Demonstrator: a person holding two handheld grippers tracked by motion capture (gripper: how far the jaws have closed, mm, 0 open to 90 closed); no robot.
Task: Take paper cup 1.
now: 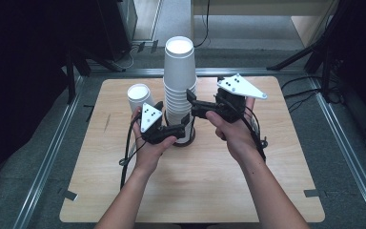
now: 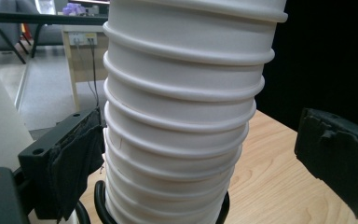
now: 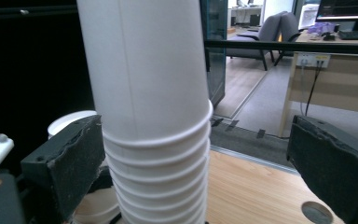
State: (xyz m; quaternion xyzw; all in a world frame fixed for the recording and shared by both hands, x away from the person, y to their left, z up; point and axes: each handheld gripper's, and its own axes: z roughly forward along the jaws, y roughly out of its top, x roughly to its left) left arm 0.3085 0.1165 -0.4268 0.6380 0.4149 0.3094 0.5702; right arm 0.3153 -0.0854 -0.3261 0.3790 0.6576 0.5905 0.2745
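A tall stack of upturned white paper cups [image 1: 179, 71] stands on a black round base [image 1: 184, 142] in the middle of the wooden table [image 1: 219, 186]. My left gripper [image 1: 187, 126] reaches in low from the left, open around the bottom of the stack [image 2: 177, 107]. Its left pad [image 2: 77, 158] is at the cup wall, while the right pad [image 2: 335, 154] stands well clear. My right gripper [image 1: 191, 103] sits higher on the right side, open, with the stack [image 3: 158, 140] between its jaws and a wide gap on one side.
A separate upturned white cup [image 1: 139, 95] stands just left of the stack, behind my left hand. It is also in the right gripper view, cup [image 3: 70, 119]. Black stands and a metal rail frame the table. A desk with cables [image 3: 335, 79] lies beyond.
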